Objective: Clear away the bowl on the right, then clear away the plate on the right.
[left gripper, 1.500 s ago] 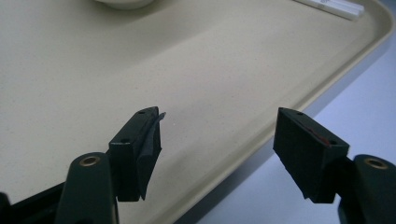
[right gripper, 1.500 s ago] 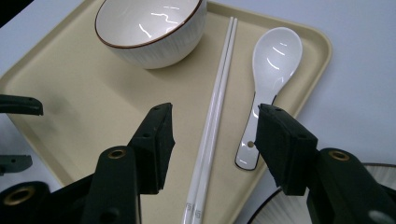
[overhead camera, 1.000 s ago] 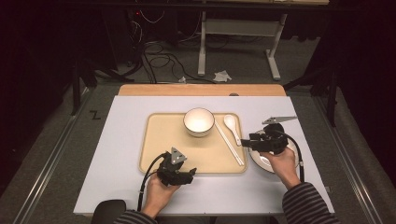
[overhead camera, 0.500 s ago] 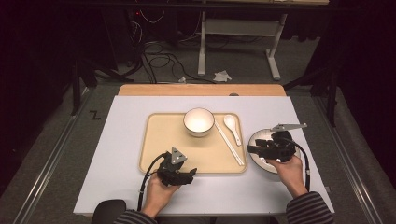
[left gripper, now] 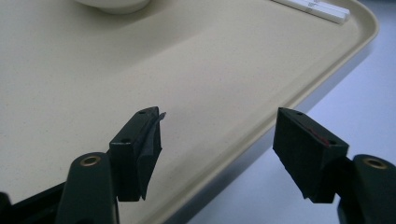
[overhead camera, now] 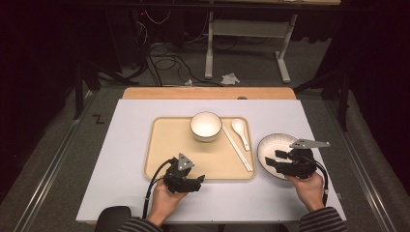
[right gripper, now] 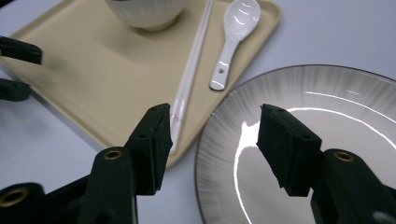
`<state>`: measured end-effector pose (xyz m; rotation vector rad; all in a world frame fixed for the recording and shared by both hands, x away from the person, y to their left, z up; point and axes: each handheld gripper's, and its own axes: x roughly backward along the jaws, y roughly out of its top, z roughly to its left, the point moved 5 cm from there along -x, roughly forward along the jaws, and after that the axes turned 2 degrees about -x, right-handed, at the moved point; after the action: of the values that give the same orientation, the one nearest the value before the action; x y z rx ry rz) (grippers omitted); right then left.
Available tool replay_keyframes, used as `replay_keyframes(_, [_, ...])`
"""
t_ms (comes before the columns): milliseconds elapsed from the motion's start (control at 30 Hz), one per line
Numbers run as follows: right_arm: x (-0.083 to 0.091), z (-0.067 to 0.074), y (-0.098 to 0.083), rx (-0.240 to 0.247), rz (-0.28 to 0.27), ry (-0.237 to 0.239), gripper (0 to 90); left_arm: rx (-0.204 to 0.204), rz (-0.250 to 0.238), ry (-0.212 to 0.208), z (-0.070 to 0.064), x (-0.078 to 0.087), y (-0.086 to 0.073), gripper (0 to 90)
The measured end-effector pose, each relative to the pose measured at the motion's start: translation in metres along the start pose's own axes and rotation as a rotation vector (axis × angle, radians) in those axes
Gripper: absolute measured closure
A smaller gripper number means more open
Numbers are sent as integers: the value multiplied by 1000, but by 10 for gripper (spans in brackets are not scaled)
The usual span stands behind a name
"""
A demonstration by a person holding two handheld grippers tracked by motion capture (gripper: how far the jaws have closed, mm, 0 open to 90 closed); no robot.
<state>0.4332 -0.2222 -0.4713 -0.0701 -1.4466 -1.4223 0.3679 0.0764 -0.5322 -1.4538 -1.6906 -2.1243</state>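
Beige tray (overhead camera: 169, 145) is straddled at its near edge by the left gripper (overhead camera: 186, 181), jaws held wide, nothing gripped. On it are seen a white bowl (overhead camera: 206, 125), chopsticks (overhead camera: 237, 148) and a spoon (overhead camera: 240, 132). Just beside, the grey-rimmed plate (overhead camera: 271, 143) is overhung by the right gripper (overhead camera: 280, 162), jaws spread, seemingly not touching.

Left gripper (overhead camera: 197, 180) low at near left, held in left hand (overhead camera: 164, 200), jaws spread wide, nothing between them. Right gripper (overhead camera: 276, 161) at near right, held in right hand (overhead camera: 307, 188), jaws parted and empty, pointing left
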Motion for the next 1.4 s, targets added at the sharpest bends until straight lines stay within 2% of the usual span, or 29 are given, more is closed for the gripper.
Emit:
replay_keyframes(67, [2,0,-4,-6,0,-3,455,0,-3,-2,-1,0,0,324])
replay_keyframes(233, [10,1,-12,15,-29,-30,461,-5,2,-7,-2,-1,0,323])
replay_keyframes(433, [19,-5,-25,34,-56,-78,454,-5,0,-11,-3,0,1,329])
replay_keyframes(500, [21,-9,-31,47,-59,-115,454,-4,-1,-12,-3,0,1,329])
replay_keyframes(567, [22,-12,-32,36,-70,-130,452,-1,-1,-17,-3,0,1,329])
replay_keyframes(633, [23,-15,-33,36,-107,-150,444,-1,1,-18,-2,0,0,332])
replay_keyframes(867, [23,-22,-38,24,-135,-189,398,-3,-9,-29,-2,2,1,335])
replay_keyframes(933, [25,-26,-39,24,-163,-212,407,-9,-5,-32,-3,1,1,335])
replay_keyframes(1200, [35,-38,-42,-1,-233,-240,449,-15,-3,-37,-4,1,1,336])
replay_keyframes(1267, [37,-42,-41,-8,-248,-254,491,-22,-1,-40,-5,1,1,336])
replay_keyframes(1367, [42,-44,-41,-26,-262,-277,504,-24,5,-44,-6,0,0,337])
replay_keyframes(1400, [45,-43,-41,-46,-267,-275,497,-24,7,-44,-7,-1,0,338])
